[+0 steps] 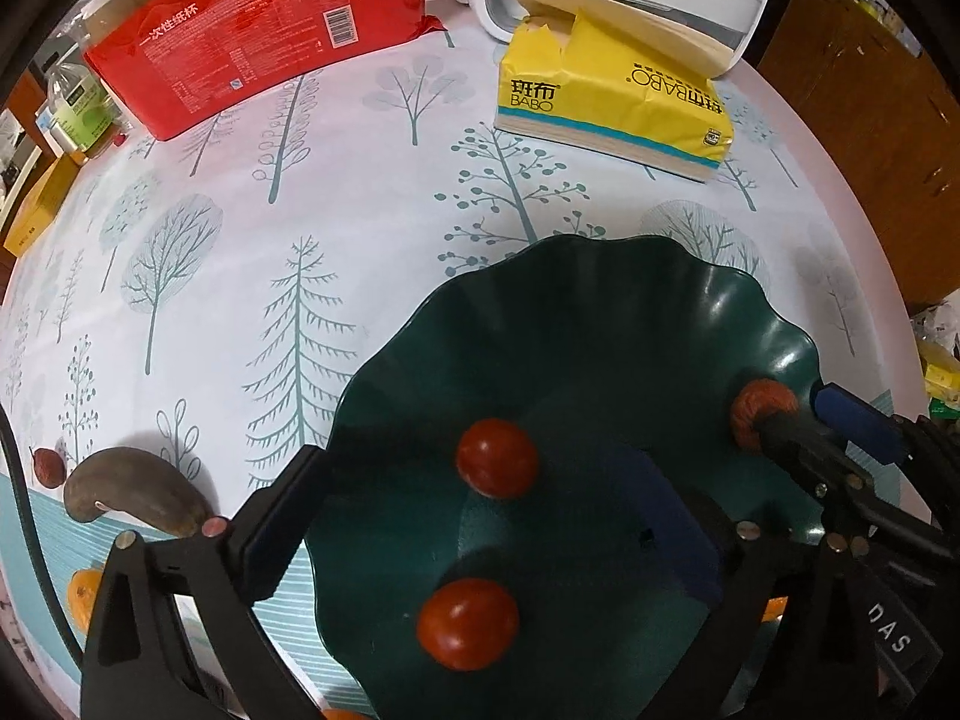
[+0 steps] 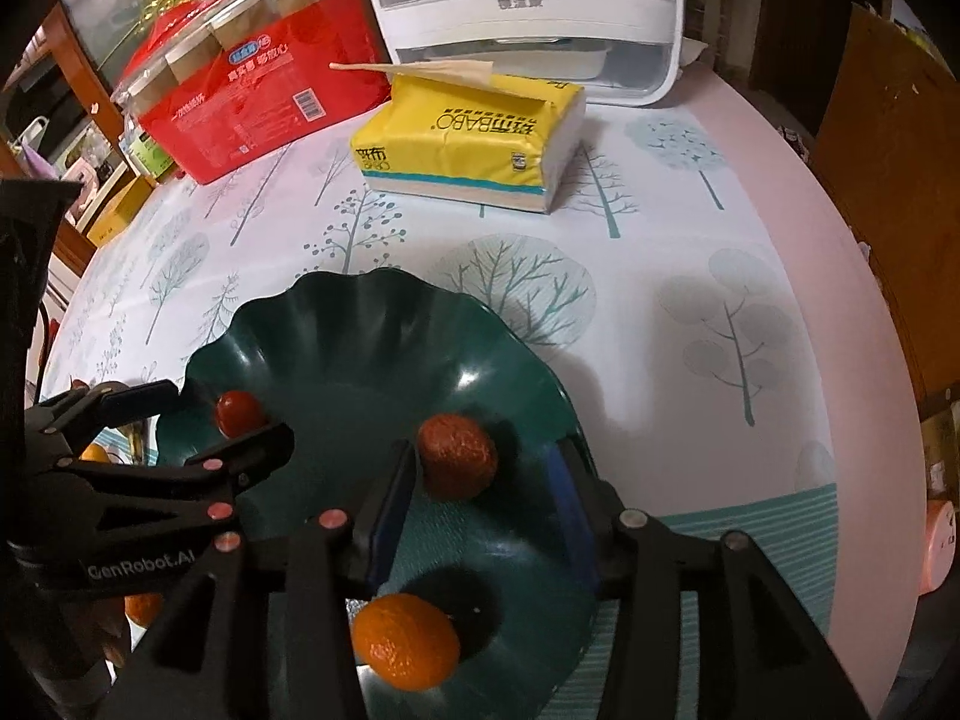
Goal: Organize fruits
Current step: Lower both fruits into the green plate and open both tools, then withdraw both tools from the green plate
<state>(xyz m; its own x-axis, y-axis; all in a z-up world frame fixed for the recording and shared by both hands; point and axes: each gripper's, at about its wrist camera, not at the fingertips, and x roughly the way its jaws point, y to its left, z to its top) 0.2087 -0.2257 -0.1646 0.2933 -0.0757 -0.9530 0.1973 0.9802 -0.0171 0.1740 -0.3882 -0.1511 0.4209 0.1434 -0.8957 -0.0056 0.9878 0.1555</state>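
My surface (image 1: 372, 192), under a tree-print cloth, runs wide ahead of both tongs, with open cloth between the bowl and the packs at the far edge. Farthest ahead stands a white appliance (image 2: 528, 6), beside it a red pack (image 1: 258, 18), and just in front of the appliance a yellow tissue pack (image 2: 474, 144).

The dark green bowl (image 1: 600, 324) with its wavy rim sits right beneath both tongs. My left tongs (image 1: 480, 534) are spread wide over the bowl, gripping nothing, with two red fruits (image 1: 497, 457) lying between the fingers. My right tongs (image 2: 474, 516) are also spread and hold nothing; a wrinkled reddish-brown fruit (image 2: 457, 455) lies in the bowl just ahead of their tips, and an orange (image 2: 405, 642) lies in the bowl between the fingers, nearer me.

Left of my left tongs, outside the bowl's rim, a dark curved fruit (image 1: 135, 492) rests on the cloth, with a small red one (image 1: 47, 467) beyond it.
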